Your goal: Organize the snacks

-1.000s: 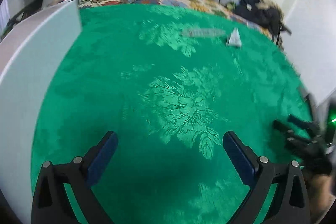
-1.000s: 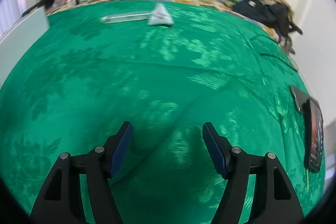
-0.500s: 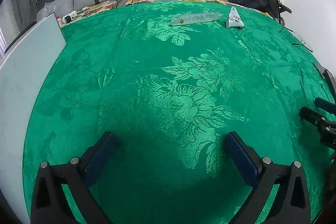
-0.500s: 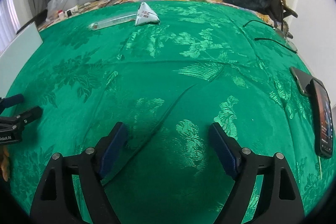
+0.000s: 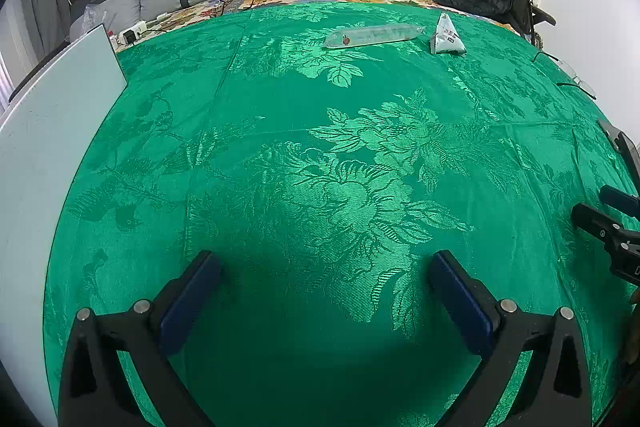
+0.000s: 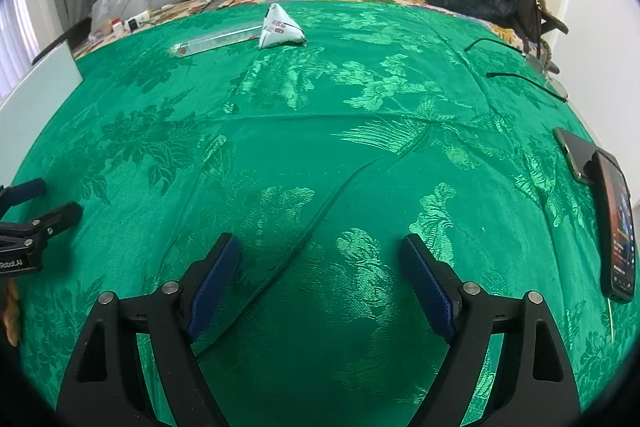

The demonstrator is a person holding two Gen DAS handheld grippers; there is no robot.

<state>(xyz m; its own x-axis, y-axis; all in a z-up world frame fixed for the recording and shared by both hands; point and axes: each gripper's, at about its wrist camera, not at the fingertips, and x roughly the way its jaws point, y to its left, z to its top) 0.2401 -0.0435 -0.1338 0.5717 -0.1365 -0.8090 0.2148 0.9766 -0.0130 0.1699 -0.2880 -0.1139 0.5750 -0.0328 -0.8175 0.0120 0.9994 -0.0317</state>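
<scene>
A: Both snacks sit lower in view than a second ago; the views have tilted up. The triangular packet (image 6: 280,29) lies at the green bedspread's (image 6: 320,131) far end, with the long clear packet (image 6: 212,43) just left of it, its length running sideways.

B: Which tool is nearer?

A: Hard to tell. The right tool (image 6: 320,267) and left tool (image 5: 320,287) both gape, empty, well short of the triangular packet.
</scene>
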